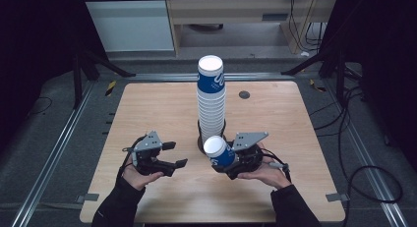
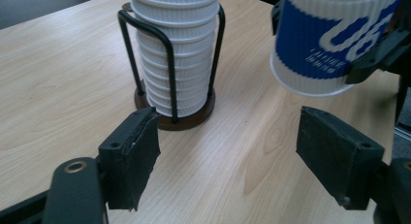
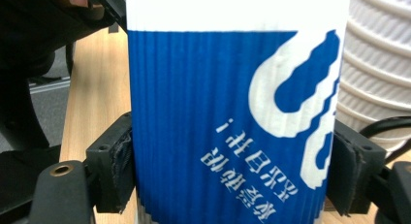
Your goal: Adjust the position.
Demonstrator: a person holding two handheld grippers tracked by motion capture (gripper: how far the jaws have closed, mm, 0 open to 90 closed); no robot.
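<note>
**Cup in our right gripper, beside the stack**

Cup (image 1: pixel 219 152) first, from the high view: we hold it in the right gripper (image 1: pixel 235 160), tilted, its closed white bottom turned up toward the camera, just in front of the stack (image 1: pixel 212 101) that stands in its rack (image 1: pixel 201 138) at mid-table. The left gripper (image 1: pixel 169 155) sits well to the left of the rack, jaws parted, nothing in them. The table (image 1: pixel 147 109) around them is bare wood.

From the left gripper view we look between two separated pads at the rack's black wire loops and round base, the white ribbed cups nested inside. The cup (image 2: pixel 334 37) hangs at upper right, clear of the tabletop (the dark jaw on it belongs to the other hand).

From the right gripper view the blue ribbed sleeve sits between both pads (image 3: pixel 116 170), which press on its sides; the print reads upside down, so the cup is inverted in the grip. The stack (image 3: pixel 378 64) rises just beside it at right.

What we'd watch for: the paper wall could buckle if we squeeze harder, and a tilted cup could slide in the pads. Swinging it closer could knock the tall stack and tip it, since the rack only braces the lowest cups.
</note>
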